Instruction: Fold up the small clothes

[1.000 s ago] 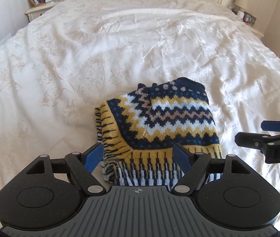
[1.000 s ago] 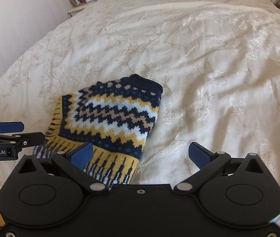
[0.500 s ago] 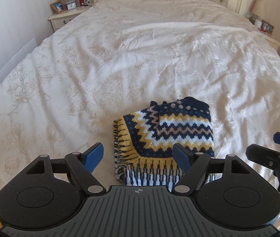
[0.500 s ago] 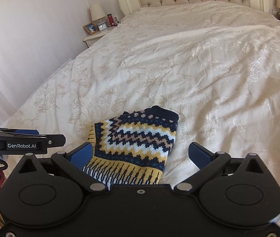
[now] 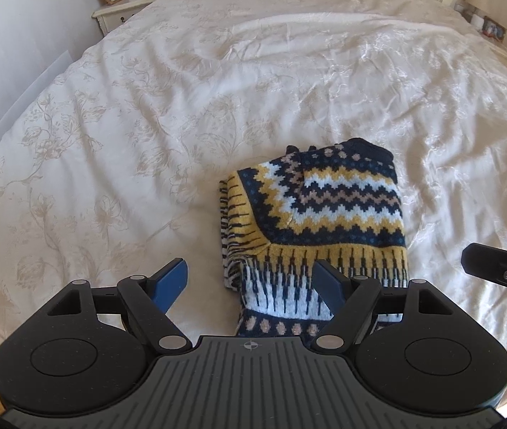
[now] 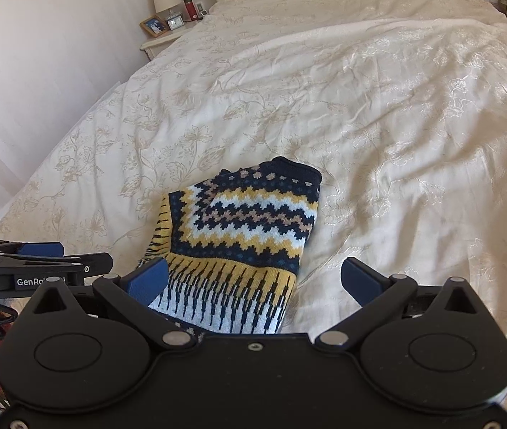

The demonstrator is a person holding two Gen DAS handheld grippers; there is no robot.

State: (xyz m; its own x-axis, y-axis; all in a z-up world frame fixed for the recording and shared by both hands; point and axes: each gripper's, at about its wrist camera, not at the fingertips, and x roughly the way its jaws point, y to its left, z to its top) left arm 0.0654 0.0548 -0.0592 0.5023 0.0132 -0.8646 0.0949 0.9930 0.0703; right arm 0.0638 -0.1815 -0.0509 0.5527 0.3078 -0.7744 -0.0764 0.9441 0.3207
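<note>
The folded knitted sweater [image 5: 321, 218] lies on the bed [image 5: 146, 114], near its foot edge. The left gripper [image 5: 250, 279] and right gripper [image 6: 253, 279] hover just before it, jaws released and empty. I judge the fold finished; withdraw straight back, without catching the hem.

1. Left gripper [image 5: 250, 279]: black linkage arms, blue pads, silver pivot screws, ribbed grey housing with a small crosshair mark.
2. Right gripper [image 6: 253, 280]: same build, plain black housing.
3. "GenRo…" label and black cables, lower left of the right wrist view.
</note>
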